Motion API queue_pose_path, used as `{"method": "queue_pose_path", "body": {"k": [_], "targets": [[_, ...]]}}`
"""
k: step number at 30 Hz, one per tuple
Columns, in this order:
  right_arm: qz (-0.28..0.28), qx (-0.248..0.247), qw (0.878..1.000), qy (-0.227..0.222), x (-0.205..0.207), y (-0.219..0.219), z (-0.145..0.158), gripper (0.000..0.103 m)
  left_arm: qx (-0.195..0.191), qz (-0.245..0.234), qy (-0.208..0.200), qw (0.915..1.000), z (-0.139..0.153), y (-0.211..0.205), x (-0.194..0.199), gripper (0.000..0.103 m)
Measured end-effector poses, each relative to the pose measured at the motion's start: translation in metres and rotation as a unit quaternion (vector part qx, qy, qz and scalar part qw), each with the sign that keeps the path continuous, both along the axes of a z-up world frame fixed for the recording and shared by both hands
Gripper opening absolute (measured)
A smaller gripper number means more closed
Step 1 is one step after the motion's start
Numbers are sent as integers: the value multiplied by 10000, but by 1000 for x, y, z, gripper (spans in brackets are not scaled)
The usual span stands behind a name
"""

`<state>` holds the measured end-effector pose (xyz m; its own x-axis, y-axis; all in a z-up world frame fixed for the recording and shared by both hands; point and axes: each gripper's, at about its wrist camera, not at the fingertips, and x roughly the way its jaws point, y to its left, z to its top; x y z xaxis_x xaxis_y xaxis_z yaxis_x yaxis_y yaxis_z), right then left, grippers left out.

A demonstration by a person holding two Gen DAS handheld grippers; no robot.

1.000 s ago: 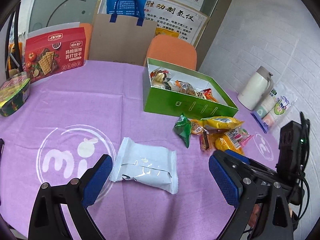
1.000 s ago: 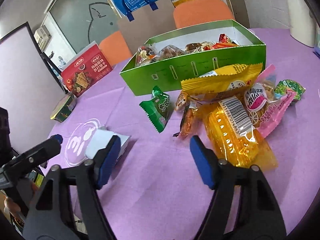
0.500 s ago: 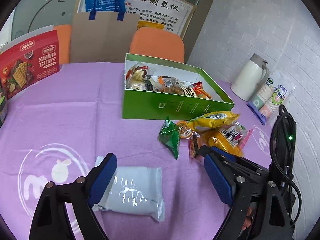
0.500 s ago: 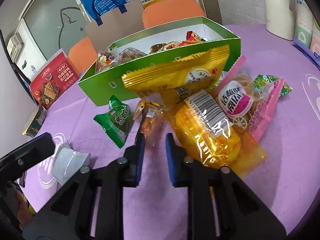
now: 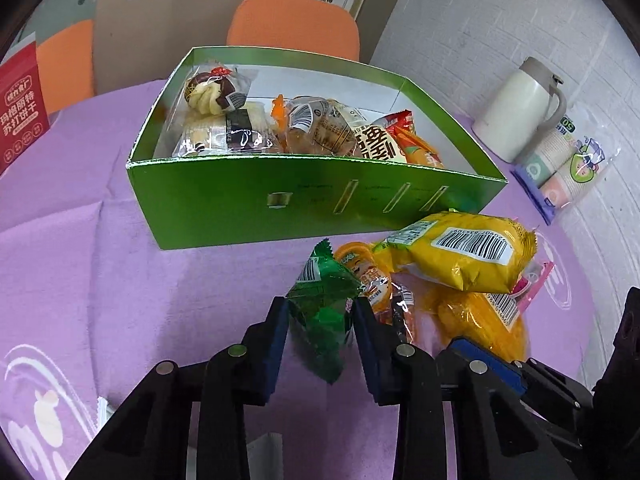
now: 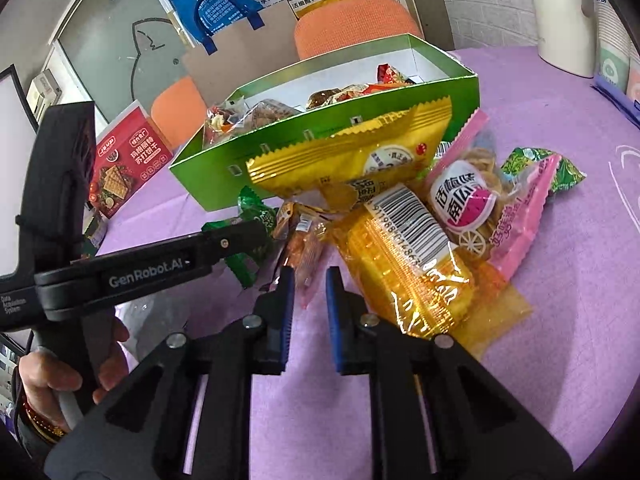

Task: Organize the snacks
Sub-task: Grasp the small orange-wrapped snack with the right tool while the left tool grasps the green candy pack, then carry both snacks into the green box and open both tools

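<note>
Closing on a crinkled green foil snack packet (image 5: 323, 312), the left gripper (image 5: 321, 320) had it between its jaws by the open green cardboard box (image 5: 240, 200), already part-filled. The right gripper (image 6: 309, 280) was clenched on a small orange clear-wrapped snack (image 6: 304, 252). Yellow bags (image 5: 460, 252) and a pink packet (image 6: 516, 216) remained on the purple-clothed table (image 5: 100, 280) near its right edge

Left tongs (image 5: 320, 320) closing (right (image 6: 310, 284) shut)

"GenRobot.AI" is showing on the left gripper (image 6: 248, 236) arm, middle left; "DZ" is showing on the blue bag (image 6: 208, 0), upper centre
</note>
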<state>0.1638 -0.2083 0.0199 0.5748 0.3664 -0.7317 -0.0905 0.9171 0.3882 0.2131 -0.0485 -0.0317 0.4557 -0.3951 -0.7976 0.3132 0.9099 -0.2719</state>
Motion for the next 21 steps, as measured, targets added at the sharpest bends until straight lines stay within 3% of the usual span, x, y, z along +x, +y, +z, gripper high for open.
{"method": "queue_pose_path", "body": {"k": [4,6,10,13,16,21], "targets": [[125,38,9999,2,0,8,-1,20,-187,79,56,9998,2,14,-13,30],[186,28,9998,-36,-1,13,0,28,-35,226,-42,9997,4,23,-26,30],[308,9,9995,-17,2,26,-1,28,-202,428,-106,9988,9,46,-44,31],[273,-166,9995,-7,7,35,-2,29,-205,498,-141,9984,11,54,-47,32],[216,-342,9992,-11,16,40,-3,37,-208,544,-85,9983,9,58,-44,33],[147,-401,9991,-62,19,39,-3,42,-301,625,-18,9976,5,56,-39,44]]}}
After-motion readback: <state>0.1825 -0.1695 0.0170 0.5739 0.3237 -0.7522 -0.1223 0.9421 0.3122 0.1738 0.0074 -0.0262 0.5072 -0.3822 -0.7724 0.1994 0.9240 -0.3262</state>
